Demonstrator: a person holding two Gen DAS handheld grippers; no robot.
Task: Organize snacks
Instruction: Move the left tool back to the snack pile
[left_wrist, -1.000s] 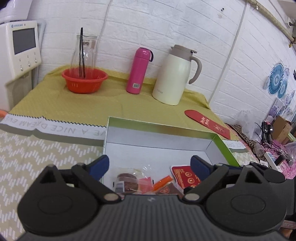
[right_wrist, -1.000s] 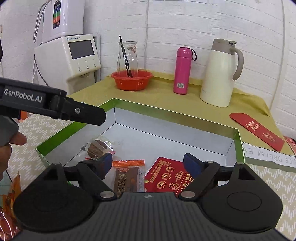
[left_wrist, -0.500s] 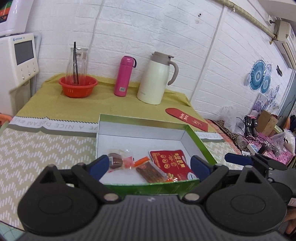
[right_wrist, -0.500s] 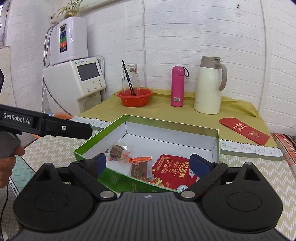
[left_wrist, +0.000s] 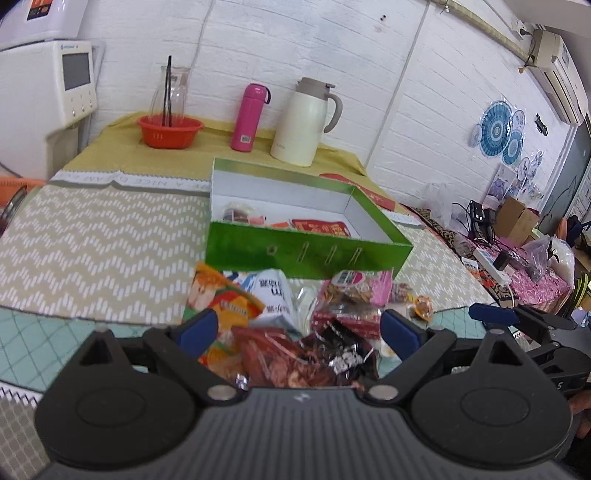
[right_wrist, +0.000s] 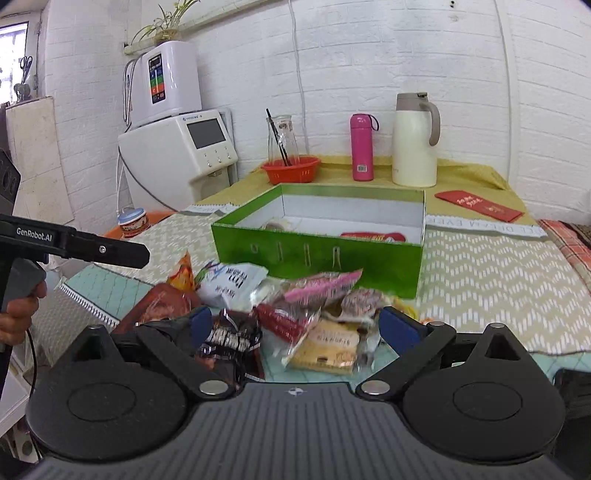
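— Where do we stand with the snacks?

— We see most of them heaped in a loose snack pile (right_wrist: 295, 306) on the table, just in front of the near green wall of the box (left_wrist: 306, 251). A white packet (right_wrist: 232, 284), a pink-edged bag (right_wrist: 325, 286), a dark brown wrapper (left_wrist: 291, 362) and an orange packet (left_wrist: 218, 306) lie touching or overlapping one another.

— And inside the box?

— We make out a red packet (left_wrist: 321, 226) on the white floor and a small clear-wrapped sweet (left_wrist: 236, 214) toward its left end. Little else shows over the wall.

— How are our tongs?

— We hold the left gripper (left_wrist: 299, 330) spread wide above the near edge of the pile, nothing between its blue pads. The right gripper (right_wrist: 295, 326) is just as wide, also empty, over the same pile from the other side.

— What sits behind the box?

— We see an orange basket (right_wrist: 291, 171), a pink flask (right_wrist: 362, 151) and a cream jug (right_wrist: 413, 140) upright along the wall, well apart from the snacks.
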